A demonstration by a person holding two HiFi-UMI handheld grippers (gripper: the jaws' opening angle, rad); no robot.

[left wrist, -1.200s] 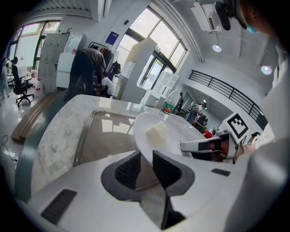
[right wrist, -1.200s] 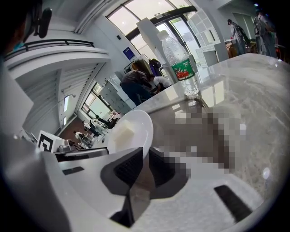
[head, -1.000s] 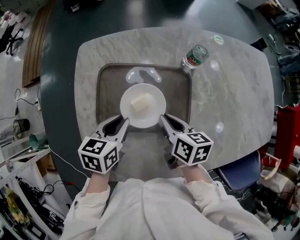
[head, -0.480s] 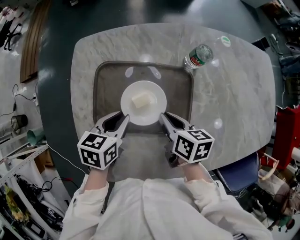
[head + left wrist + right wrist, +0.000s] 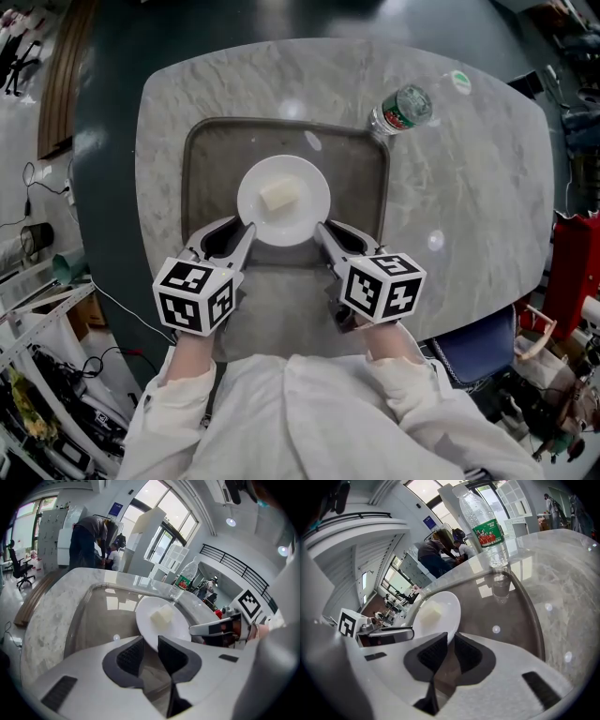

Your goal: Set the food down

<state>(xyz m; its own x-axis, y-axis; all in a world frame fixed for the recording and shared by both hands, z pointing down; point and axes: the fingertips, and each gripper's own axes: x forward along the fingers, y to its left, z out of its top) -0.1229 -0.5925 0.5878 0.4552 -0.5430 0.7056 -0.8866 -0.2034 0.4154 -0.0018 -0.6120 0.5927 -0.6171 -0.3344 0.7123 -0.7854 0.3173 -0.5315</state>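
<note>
A white plate (image 5: 283, 201) with a pale block of food (image 5: 279, 196) on it is held over the brown tray (image 5: 211, 159) on the marble table. My left gripper (image 5: 246, 230) is shut on the plate's near-left rim, and my right gripper (image 5: 322, 230) is shut on its near-right rim. In the left gripper view the plate (image 5: 161, 624) runs between the dark pads (image 5: 131, 654), with the food (image 5: 161, 615) on it. The right gripper view shows the plate (image 5: 437, 615) pinched the same way, with the food (image 5: 429, 613) near its middle.
A clear water bottle (image 5: 400, 109) with a green label stands by the tray's far right corner, also in the right gripper view as the bottle (image 5: 483, 527). The marble table (image 5: 469, 187) extends to the right. People stand in the background (image 5: 89, 538). Clutter lines the floor at left.
Both grippers have carried the plate a little farther away from me over the tray. The grips are unchanged.
</note>
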